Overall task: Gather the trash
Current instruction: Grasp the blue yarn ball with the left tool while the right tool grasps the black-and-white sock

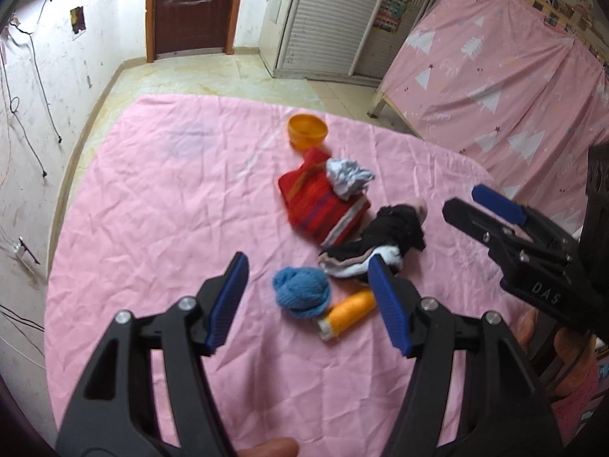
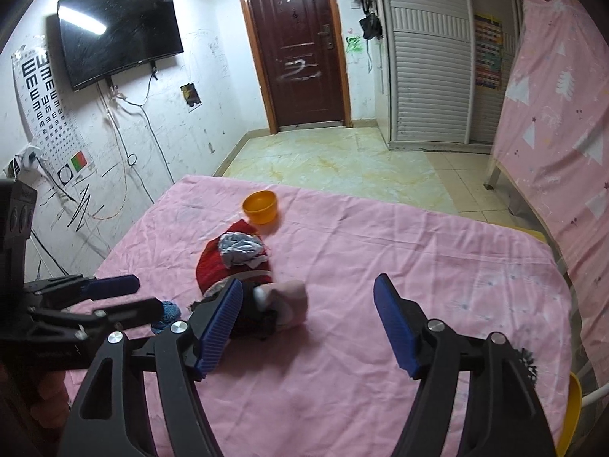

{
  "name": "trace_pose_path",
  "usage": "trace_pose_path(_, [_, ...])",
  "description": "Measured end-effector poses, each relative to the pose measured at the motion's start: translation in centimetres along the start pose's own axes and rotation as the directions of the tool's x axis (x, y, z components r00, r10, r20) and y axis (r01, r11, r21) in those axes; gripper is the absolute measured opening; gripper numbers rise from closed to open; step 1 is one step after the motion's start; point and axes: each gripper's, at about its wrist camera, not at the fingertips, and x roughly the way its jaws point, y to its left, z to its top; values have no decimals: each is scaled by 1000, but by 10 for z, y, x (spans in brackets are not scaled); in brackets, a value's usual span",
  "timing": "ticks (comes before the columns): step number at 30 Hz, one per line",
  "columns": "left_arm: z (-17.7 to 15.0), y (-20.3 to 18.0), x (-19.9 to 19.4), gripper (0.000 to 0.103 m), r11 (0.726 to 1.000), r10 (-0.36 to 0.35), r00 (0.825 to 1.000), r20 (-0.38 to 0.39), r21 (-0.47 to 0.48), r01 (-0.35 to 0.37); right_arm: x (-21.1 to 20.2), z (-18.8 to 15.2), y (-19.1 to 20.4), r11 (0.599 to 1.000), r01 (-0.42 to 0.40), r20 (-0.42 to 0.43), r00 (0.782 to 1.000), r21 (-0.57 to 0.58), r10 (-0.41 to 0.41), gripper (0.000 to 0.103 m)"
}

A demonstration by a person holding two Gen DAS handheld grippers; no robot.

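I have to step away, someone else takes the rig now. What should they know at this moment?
Left gripper: jaws open, empty, above the blue knit ball and orange thread spool.
Right gripper: jaws open, empty, near the black sock pile.
On the pink sheet: orange bowl, empty as far as visible; red knit cloth with a crumpled grey wad on it.
Done: nothing collected yet.
Left: every pickup.

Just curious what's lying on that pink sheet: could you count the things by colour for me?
Orange: 2, a bowl and a thread spool
Red: 1, a knitted cloth
Blue: 1, a yarn ball
Grey: 1, a crumpled rag
Black, white and pink: 1, a bundle of clothes
Total: 6
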Motion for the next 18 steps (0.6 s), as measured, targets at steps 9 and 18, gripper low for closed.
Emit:
trace_pose_path(9, [-7, 4, 26, 61, 999, 14, 999, -50, 35, -13, 16, 0, 12, 999, -48, -34, 998, -2, 48, 69])
trace_pose_path(18, [-10, 6, 32, 30, 999, -9, 999, -54, 43, 11, 31, -5, 21, 996, -87, -76, 993, 2, 87, 71])
